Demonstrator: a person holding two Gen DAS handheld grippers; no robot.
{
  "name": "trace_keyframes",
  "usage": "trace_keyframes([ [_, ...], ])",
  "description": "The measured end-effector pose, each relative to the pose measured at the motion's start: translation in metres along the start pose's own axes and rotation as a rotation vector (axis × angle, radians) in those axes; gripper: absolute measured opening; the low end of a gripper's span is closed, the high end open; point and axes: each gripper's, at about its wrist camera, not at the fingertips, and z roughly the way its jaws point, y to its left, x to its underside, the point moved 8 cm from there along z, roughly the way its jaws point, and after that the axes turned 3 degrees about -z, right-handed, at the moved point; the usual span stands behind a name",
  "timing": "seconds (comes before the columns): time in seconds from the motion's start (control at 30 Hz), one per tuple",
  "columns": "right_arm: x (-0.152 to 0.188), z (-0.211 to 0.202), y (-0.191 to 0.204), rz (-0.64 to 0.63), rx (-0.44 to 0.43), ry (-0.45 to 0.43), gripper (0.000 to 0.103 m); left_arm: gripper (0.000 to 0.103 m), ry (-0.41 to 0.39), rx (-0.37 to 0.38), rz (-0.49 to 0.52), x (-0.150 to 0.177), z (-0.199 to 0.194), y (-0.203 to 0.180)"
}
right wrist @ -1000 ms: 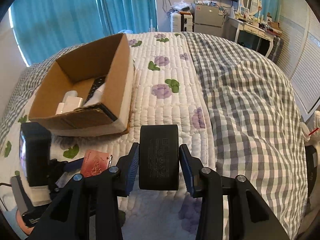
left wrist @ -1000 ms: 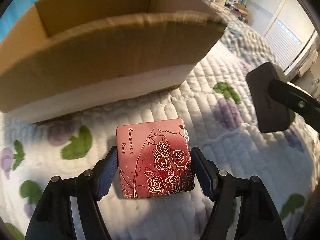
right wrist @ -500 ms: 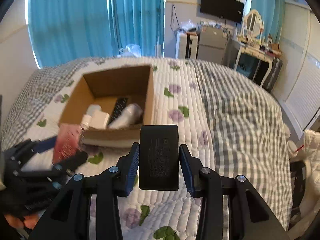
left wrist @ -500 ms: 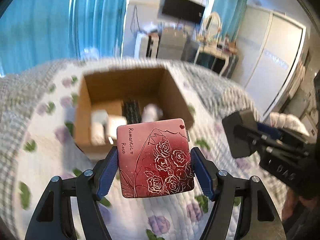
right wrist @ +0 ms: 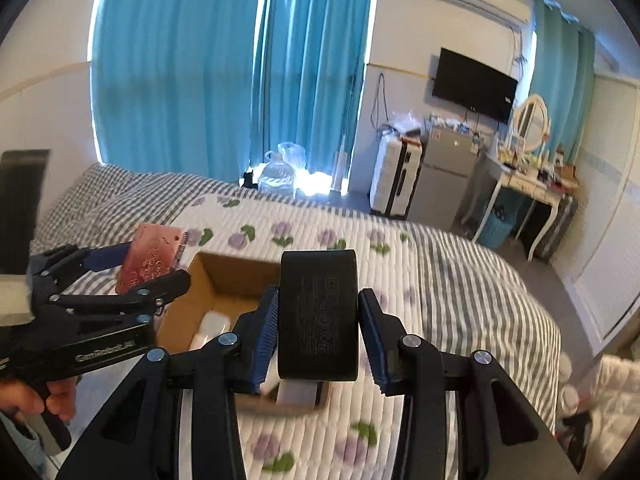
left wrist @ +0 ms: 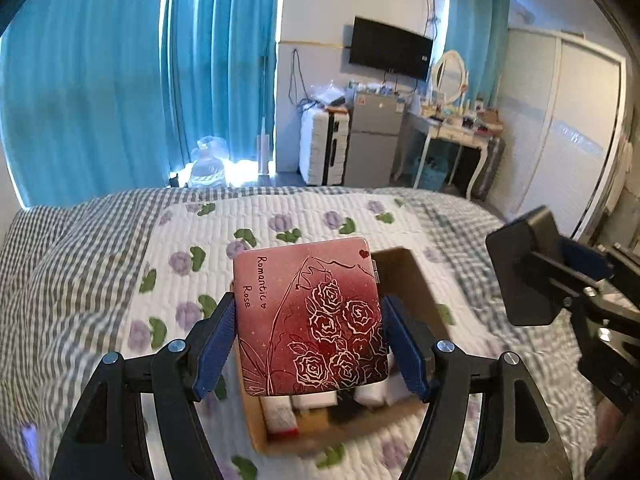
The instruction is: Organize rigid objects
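Both loads hang above the cardboard box (right wrist: 224,280) on the bed (right wrist: 460,280), the left gripper (left wrist: 310,344) clamped on the rose tin (left wrist: 310,316) and the right gripper (right wrist: 318,330) on the black adapter (right wrist: 318,312); next, I judge, lower each inside and part the jaws.

Your red case (left wrist: 310,316) reads "Romantic Rose" in dark script beside gold line-drawn roses. The black adapter (right wrist: 318,314) bears small printed markings, too fine to read. The left gripper (right wrist: 154,270) body carries lettering, blurred.
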Motion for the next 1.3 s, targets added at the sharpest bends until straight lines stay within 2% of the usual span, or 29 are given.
trace_keyframes([
  [0.13,-0.013,0.05,0.009,0.022,-0.059,0.026,0.039,0.072,0.063,-0.024,0.025,0.008,0.05,0.003],
  [0.33,0.007,0.122,0.01,0.035,-0.084,0.096,0.039,0.072,0.167,-0.043,0.061,0.043,0.115,0.006],
  [0.43,0.022,0.15,0.013,0.028,-0.101,0.13,0.039,0.072,0.195,-0.041,0.081,0.053,0.128,0.005],
  [0.53,0.032,0.161,0.013,0.033,-0.117,0.142,0.039,0.073,0.211,-0.033,0.071,0.059,0.134,0.006],
  [0.63,0.039,0.167,0.009,0.034,-0.129,0.146,0.039,0.073,0.218,-0.015,0.058,0.058,0.131,0.005],
  [0.8,0.04,0.174,0.006,0.036,-0.126,0.158,0.039,0.074,0.195,-0.029,0.055,0.054,0.128,0.007],
  [0.87,0.039,0.177,0.004,0.042,-0.12,0.167,0.039,0.078,0.183,-0.025,0.067,0.052,0.126,0.006],
  [0.93,0.033,0.174,0.004,0.046,-0.118,0.138,0.039,0.085,0.168,-0.028,0.064,0.051,0.121,0.006],
  [1.03,0.019,0.163,0.003,0.063,-0.122,0.093,0.039,0.086,0.155,-0.033,0.07,0.05,0.113,0.005],
  [1.17,0.011,0.142,-0.002,0.068,-0.084,0.088,0.039,0.09,0.111,-0.037,0.09,0.042,0.083,0.002],
  [1.3,0.005,0.097,-0.008,0.075,-0.056,0.063,0.039,0.092,0.031,-0.048,0.081,0.023,0.03,0.003],
])
